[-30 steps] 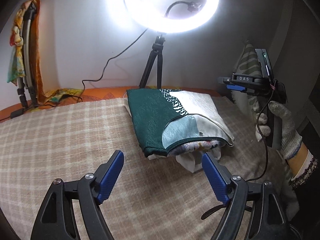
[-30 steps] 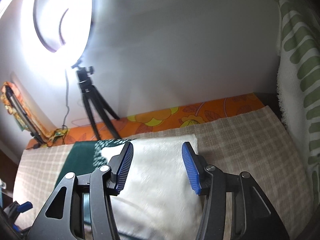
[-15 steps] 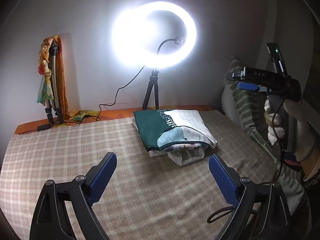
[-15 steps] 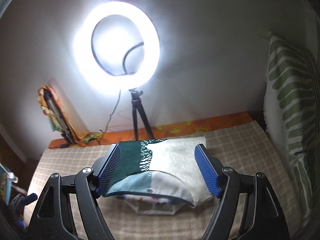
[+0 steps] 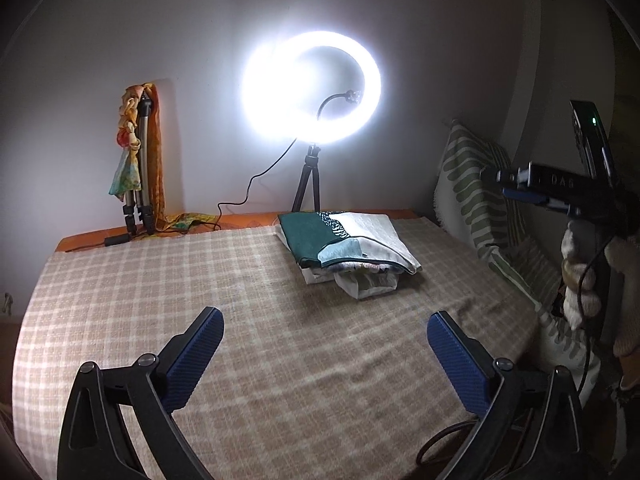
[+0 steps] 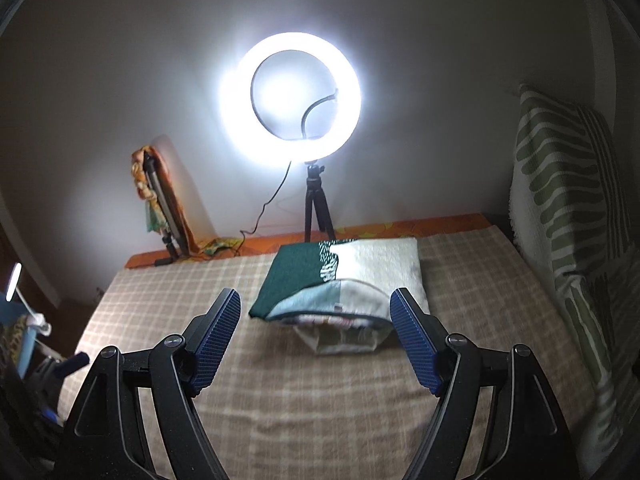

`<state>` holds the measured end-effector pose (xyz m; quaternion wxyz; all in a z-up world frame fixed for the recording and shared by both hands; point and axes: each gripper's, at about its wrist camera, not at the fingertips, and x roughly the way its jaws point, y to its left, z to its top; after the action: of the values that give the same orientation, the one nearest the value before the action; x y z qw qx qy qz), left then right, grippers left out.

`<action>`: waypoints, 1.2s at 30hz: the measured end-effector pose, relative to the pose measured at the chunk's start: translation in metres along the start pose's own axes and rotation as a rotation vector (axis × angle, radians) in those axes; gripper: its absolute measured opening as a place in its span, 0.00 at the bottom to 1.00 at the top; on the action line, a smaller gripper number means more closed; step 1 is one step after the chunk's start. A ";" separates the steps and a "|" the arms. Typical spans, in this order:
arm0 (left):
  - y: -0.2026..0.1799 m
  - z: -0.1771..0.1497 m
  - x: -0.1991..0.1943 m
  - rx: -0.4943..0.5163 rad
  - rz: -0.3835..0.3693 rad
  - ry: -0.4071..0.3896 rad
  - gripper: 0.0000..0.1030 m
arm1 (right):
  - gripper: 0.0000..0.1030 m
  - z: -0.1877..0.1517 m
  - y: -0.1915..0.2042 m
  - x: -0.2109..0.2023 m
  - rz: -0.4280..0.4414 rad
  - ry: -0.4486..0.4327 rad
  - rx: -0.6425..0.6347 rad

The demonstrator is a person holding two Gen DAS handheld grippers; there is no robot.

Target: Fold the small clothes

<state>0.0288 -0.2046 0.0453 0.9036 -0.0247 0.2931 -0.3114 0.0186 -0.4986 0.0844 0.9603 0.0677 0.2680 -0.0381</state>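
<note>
A stack of folded clothes (image 5: 346,242), dark green and white on top, lies at the far side of the checked bedspread (image 5: 248,300); it also shows in the right wrist view (image 6: 340,280). My left gripper (image 5: 324,354) is open and empty, well back from the stack over bare bedspread. My right gripper (image 6: 316,336) is open and empty, held above the bed just short of the stack. The right gripper and its gloved hand (image 5: 580,276) show at the right edge of the left wrist view.
A lit ring light on a tripod (image 5: 310,92) stands behind the stack by the wall. A folded tripod draped with cloth (image 5: 136,160) leans at back left. A green-striped pillow (image 6: 568,208) lines the right side. A cable (image 5: 248,192) trails along the back edge.
Both grippers have pulled back and up from the folded stack, which now looks smaller and farther. Both sets of fingers have spread wider. The stack has stayed in place.
</note>
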 end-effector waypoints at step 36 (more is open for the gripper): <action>-0.011 -0.042 0.022 0.042 0.113 0.069 1.00 | 0.81 -0.121 0.021 0.015 -0.294 -0.102 0.061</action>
<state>0.0136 -0.2202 0.0014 0.9095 0.0214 0.3184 -0.2664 -0.0284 -0.4602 -0.0238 0.9542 0.0549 0.2247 -0.1899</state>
